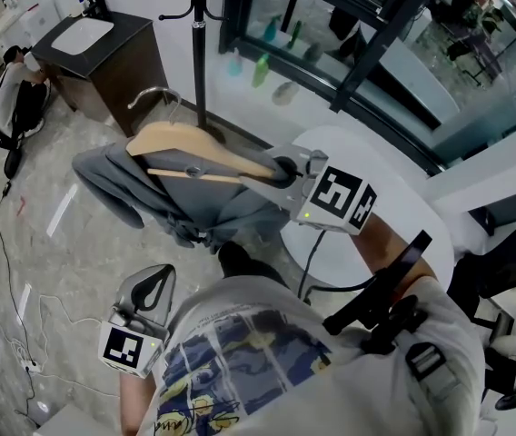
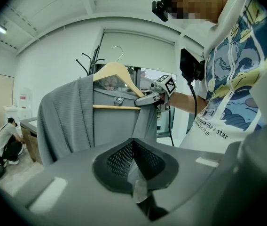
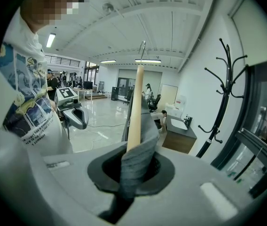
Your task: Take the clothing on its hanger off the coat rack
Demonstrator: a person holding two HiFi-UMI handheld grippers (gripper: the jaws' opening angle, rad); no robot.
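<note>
A wooden hanger (image 1: 205, 149) carries a grey garment (image 1: 140, 189), and both hang in the air left of the black coat rack (image 1: 198, 34). The hanger's metal hook (image 1: 153, 98) is clear of the rack. My right gripper (image 1: 285, 169) is shut on the hanger's right end, with grey cloth caught in the grip. In the right gripper view the hanger (image 3: 134, 107) and the garment (image 3: 138, 159) run out from between the jaws. My left gripper (image 1: 152, 291) is low at the left, shut and holding nothing. From the left gripper view the garment (image 2: 77, 121) hangs ahead, well beyond that gripper.
A dark cabinet with a white basin (image 1: 104, 48) stands at the back left, and a person (image 1: 20, 84) crouches beside it. A round white table (image 1: 403, 207) is at the right. Bottles (image 1: 260, 69) line the window ledge. Cables (image 1: 13, 271) lie on the floor.
</note>
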